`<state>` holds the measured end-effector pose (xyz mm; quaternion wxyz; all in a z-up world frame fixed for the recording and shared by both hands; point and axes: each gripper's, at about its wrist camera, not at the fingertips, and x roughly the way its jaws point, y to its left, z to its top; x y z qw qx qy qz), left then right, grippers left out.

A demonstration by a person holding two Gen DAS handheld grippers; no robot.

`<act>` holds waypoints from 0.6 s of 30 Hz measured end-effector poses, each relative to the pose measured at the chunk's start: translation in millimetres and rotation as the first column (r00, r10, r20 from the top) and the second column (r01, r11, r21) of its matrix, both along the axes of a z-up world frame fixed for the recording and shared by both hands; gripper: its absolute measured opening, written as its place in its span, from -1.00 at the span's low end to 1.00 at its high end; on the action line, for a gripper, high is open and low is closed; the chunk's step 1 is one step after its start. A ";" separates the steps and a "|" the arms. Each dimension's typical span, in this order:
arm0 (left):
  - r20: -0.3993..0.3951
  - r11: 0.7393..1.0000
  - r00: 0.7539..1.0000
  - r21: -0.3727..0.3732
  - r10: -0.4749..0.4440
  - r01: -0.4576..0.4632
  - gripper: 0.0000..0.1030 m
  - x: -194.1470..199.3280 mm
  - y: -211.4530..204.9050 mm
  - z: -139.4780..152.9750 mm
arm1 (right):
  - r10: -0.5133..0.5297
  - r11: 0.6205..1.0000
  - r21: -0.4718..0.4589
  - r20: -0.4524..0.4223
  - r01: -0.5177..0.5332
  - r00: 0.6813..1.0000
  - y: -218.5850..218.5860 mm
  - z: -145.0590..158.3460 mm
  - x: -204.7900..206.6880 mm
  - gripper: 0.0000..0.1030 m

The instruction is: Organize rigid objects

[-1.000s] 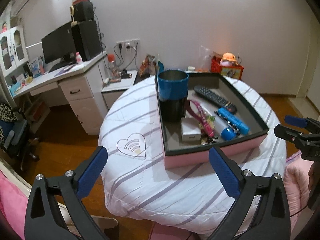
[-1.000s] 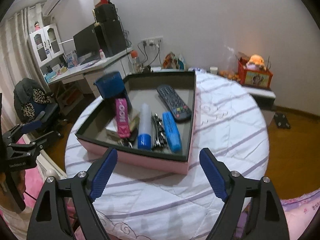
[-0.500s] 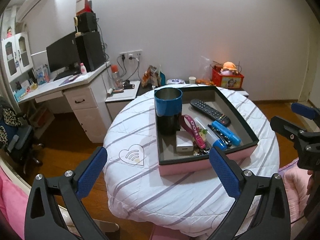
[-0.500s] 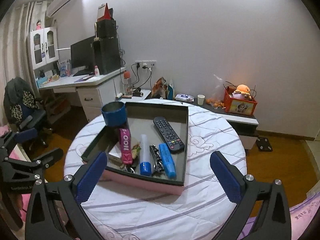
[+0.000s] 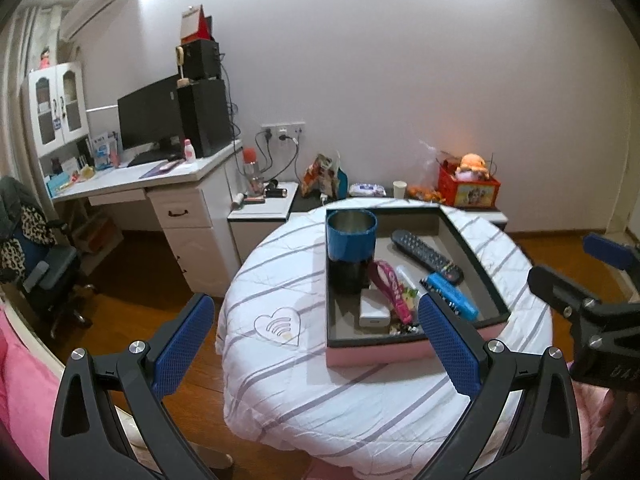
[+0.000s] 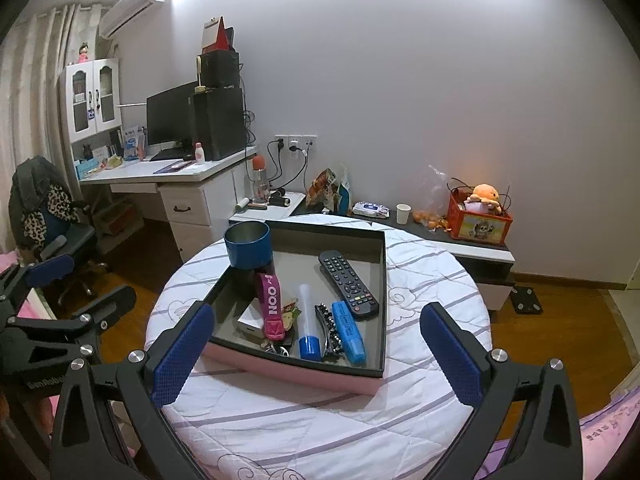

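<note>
All items, remote control (image 6: 349,283) included, are held in the pink tray (image 6: 288,374) at bench (image 6: 432,280) centre. Both the left gripper (image 5: 316,338) and right gripper (image 6: 316,354) are spread, empty, at 6 o'clock. Withdrawal should be kept clear of the tray rim.

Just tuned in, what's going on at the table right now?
Nothing is being held. The left gripper and right gripper hang over the near edge of the round table, jaws wide and empty. The tray already holds the blue cup, remote, marker and small items.
</note>
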<state>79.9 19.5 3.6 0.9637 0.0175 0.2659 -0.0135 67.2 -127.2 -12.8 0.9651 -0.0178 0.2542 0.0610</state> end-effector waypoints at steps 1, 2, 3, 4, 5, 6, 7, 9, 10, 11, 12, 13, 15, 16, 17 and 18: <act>0.004 1.000 1.000 -0.014 0.000 0.000 1.00 1.6 1.1 1.7 | -0.004 1.000 -0.004 0.000 0.004 1.000 0.8 1.5 0.7 1.00; 0.005 0.999 1.000 -0.032 0.000 0.000 1.00 3.3 1.9 3.2 | -0.009 1.000 -0.007 -0.001 0.009 1.000 1.3 2.7 2.4 1.00; 0.003 0.999 1.000 -0.052 -0.005 0.005 1.00 5.2 2.6 4.2 | -0.013 1.000 -0.008 -0.004 0.013 1.000 1.1 3.5 4.4 1.00; -0.003 0.997 1.000 -0.070 -0.012 0.012 1.00 8.1 3.1 4.3 | -0.015 1.000 -0.009 -0.014 0.014 1.000 1.3 4.1 8.3 1.00; -0.014 0.997 1.000 -0.074 -0.009 0.008 1.00 10.8 2.7 3.2 | -0.017 1.000 -0.008 -0.020 0.017 1.000 1.3 3.9 11.0 1.00; -0.027 0.998 1.000 -0.066 0.002 -0.004 1.00 13.6 1.9 1.2 | -0.023 1.000 -0.008 -0.024 0.022 0.999 1.8 3.8 12.9 1.00; -0.032 0.998 0.999 -0.061 0.004 -0.006 1.00 14.0 0.3 -1.2 | -0.028 1.000 -0.013 -0.031 0.028 0.999 2.5 3.1 15.1 1.00; -0.049 0.998 0.999 -0.059 0.012 -0.015 0.99 16.3 -0.1 -6.2 | -0.029 0.999 -0.026 -0.044 0.028 0.999 5.8 0.3 18.3 1.00; -0.056 0.998 0.998 -0.059 0.016 -0.019 1.00 17.5 0.2 -8.6 | -0.029 0.999 -0.028 -0.048 0.028 0.998 6.4 -1.2 19.0 1.00; -0.060 0.998 0.998 -0.061 0.016 -0.020 1.00 18.1 0.5 -10.4 | -0.024 0.999 -0.028 -0.055 0.023 0.998 6.9 -3.4 20.4 1.00; -0.065 0.998 0.998 -0.065 0.017 -0.021 1.00 19.1 1.1 -11.9 | -0.021 0.999 -0.025 -0.060 0.020 0.998 7.2 -4.6 21.6 1.00; -0.075 0.998 0.997 -0.063 0.016 -0.021 1.00 20.7 0.9 -13.6 | -0.020 1.000 -0.023 -0.063 0.019 0.998 6.9 -6.3 22.4 1.00; -0.076 0.998 0.997 -0.055 0.026 -0.030 1.00 21.7 0.9 -15.3 | -0.017 1.000 -0.027 -0.080 0.015 0.997 6.8 -10.4 25.4 1.00; -0.082 0.999 0.996 -0.046 0.020 -0.024 1.00 23.4 -0.4 -17.2 | -0.015 1.000 -0.029 -0.087 0.013 0.996 6.7 -12.2 26.9 1.00; -0.094 0.999 0.995 -0.037 0.016 -0.020 1.00 25.3 -1.4 -19.2 | -0.012 0.999 -0.034 -0.096 0.009 0.995 6.6 -14.9 29.0 1.00; -0.101 0.999 0.995 -0.030 0.013 -0.016 1.00 27.5 -2.7 -21.3 | -0.009 0.999 -0.040 -0.104 0.005 0.995 6.6 -16.4 30.9 1.00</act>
